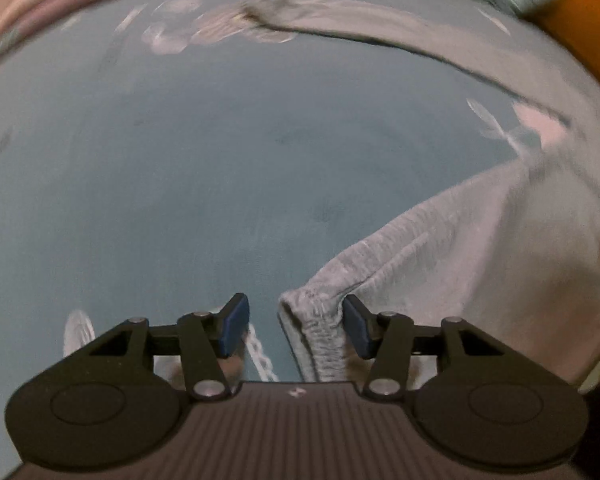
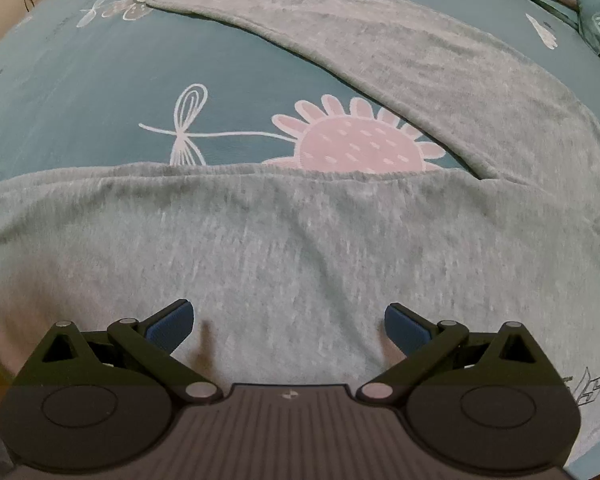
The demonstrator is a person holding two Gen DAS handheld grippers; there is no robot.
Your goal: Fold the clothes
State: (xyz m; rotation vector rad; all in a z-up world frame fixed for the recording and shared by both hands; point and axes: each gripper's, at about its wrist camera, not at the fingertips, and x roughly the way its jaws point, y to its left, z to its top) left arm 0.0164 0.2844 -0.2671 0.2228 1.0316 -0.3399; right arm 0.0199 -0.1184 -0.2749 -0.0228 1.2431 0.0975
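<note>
Left gripper (image 1: pixel 296 326), jaws partly apart and not clamped, with the ribbed corner of the grey garment (image 1: pixel 440 264) lying between its pads at lower centre. Right gripper (image 2: pixel 289 330), jaws wide and empty, above the garment's broad panel filling the lower frame. The garment lies on a teal floral bedsheet (image 2: pixel 100 92), one section stretching to the upper right.
</note>
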